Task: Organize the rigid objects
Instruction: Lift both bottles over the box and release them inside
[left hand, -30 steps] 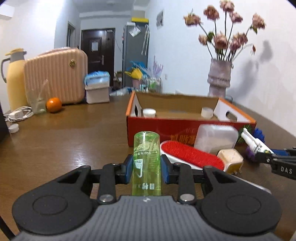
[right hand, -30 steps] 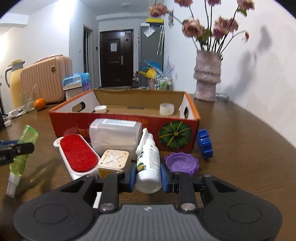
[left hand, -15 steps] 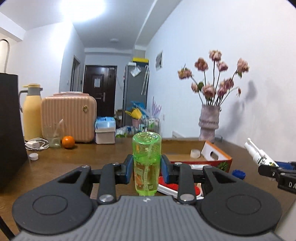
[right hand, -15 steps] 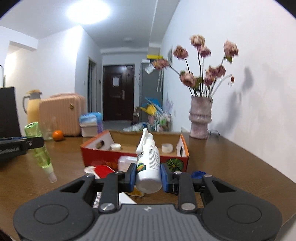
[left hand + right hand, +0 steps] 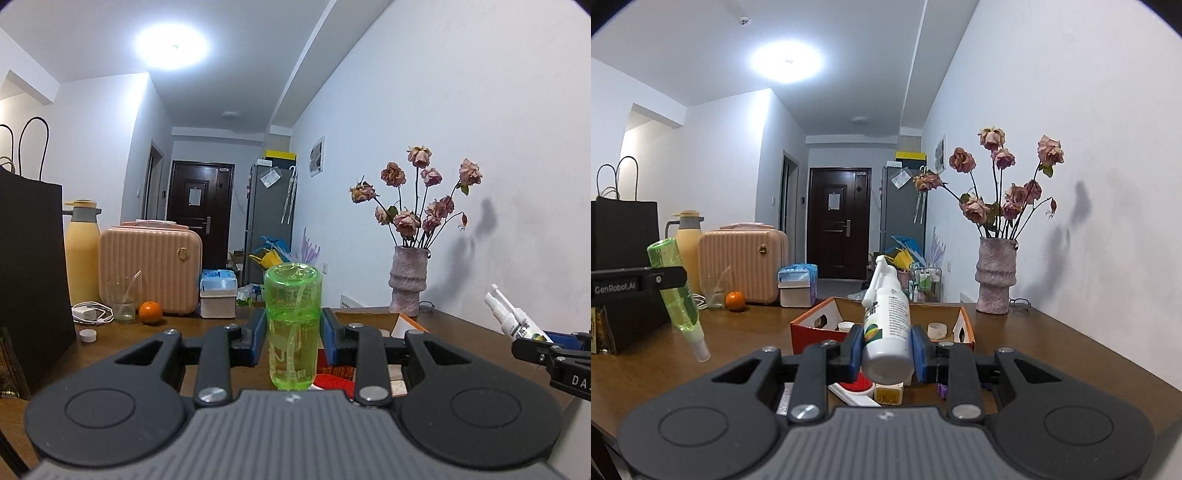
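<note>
Legible marking "GenRobot.AI" appears in white on the black body of the left gripper [image 5: 635, 286], at far left. The right gripper [image 5: 561, 365], at far right, shows partial white lettering "DA". Bottle label print is unreadable.

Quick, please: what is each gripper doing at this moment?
Left gripper: shut on the green bottle.
Right gripper: shut on the white spray bottle.

Glossy wooden table [image 5: 1052, 354]; seemingly plastic green bottle [image 5: 292, 325].
</note>
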`<move>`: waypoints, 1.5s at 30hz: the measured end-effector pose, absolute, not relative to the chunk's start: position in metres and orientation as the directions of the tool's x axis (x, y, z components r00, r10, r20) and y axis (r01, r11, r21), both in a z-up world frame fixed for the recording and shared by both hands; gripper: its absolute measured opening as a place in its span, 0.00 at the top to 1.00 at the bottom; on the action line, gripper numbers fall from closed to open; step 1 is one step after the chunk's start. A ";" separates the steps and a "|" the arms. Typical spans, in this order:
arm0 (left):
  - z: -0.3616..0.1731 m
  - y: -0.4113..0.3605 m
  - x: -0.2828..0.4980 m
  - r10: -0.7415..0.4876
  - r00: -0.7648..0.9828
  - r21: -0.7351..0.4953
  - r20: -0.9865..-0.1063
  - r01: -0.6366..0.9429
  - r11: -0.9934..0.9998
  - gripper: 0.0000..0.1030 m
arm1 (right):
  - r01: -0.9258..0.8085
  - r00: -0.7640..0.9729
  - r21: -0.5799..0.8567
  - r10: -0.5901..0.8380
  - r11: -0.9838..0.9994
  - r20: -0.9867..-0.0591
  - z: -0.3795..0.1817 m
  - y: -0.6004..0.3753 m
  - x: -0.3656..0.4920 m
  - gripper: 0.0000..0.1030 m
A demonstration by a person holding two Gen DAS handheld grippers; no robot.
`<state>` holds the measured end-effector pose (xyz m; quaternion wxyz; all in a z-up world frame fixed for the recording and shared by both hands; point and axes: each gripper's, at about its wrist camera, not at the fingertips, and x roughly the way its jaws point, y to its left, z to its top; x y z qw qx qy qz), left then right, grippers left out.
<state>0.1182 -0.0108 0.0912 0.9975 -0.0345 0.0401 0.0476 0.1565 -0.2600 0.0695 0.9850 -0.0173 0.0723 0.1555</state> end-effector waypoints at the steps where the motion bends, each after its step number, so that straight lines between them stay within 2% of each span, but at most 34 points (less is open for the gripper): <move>1: 0.091 -0.010 0.119 0.094 0.992 -0.064 -0.084 -0.099 0.993 0.70 | -0.306 0.942 -0.012 0.301 0.952 -0.148 0.069 -0.261 0.156 0.74; 12: 0.091 -0.008 0.169 0.065 0.994 -0.025 -0.086 -0.068 0.997 0.70 | -0.253 0.958 -0.015 0.249 0.967 -0.146 0.065 -0.268 0.189 0.74; 16: 0.098 -0.002 0.211 0.021 0.995 -0.032 -0.100 -0.024 0.999 0.70 | -0.262 0.954 -0.003 0.259 0.965 -0.153 0.069 -0.266 0.228 0.74; 19: 0.106 0.001 0.248 0.008 0.994 0.020 -0.106 -0.006 1.000 0.70 | -0.285 0.946 -0.003 0.281 0.959 -0.162 0.074 -0.263 0.264 0.74; 22: 0.112 0.004 0.296 -0.032 0.988 0.068 -0.152 0.043 0.997 0.70 | -0.318 0.932 0.003 0.313 0.948 -0.184 0.078 -0.258 0.310 0.74; 25: 0.111 0.004 0.354 -0.035 0.976 0.133 -0.216 0.065 0.989 0.70 | -0.352 0.907 0.010 0.344 0.936 -0.242 0.078 -0.252 0.365 0.74; 28: 0.101 0.006 0.413 -0.051 0.946 0.141 -0.319 0.100 0.985 0.70 | -0.378 0.876 0.021 0.365 0.925 -0.317 0.073 -0.245 0.423 0.74; 33: 0.065 0.007 0.485 -0.026 0.902 0.167 -0.431 0.107 0.980 0.70 | -0.375 0.794 0.136 0.394 0.917 -0.463 0.057 -0.242 0.506 0.74; 38: 0.037 -0.006 0.539 -0.001 0.850 0.231 -0.527 0.144 0.962 0.70 | -0.354 0.737 0.098 0.342 0.930 -0.582 0.034 -0.222 0.569 0.74; 42: 0.029 -0.012 0.566 -0.001 0.838 0.235 -0.546 0.154 0.960 0.69 | -0.376 0.706 0.004 0.290 0.927 -0.646 0.018 -0.197 0.602 0.74; 45: 0.026 -0.009 0.584 -0.026 0.807 0.187 -0.590 0.168 0.968 0.67 | -0.393 0.690 -0.049 0.259 0.918 -0.676 0.012 -0.184 0.617 0.84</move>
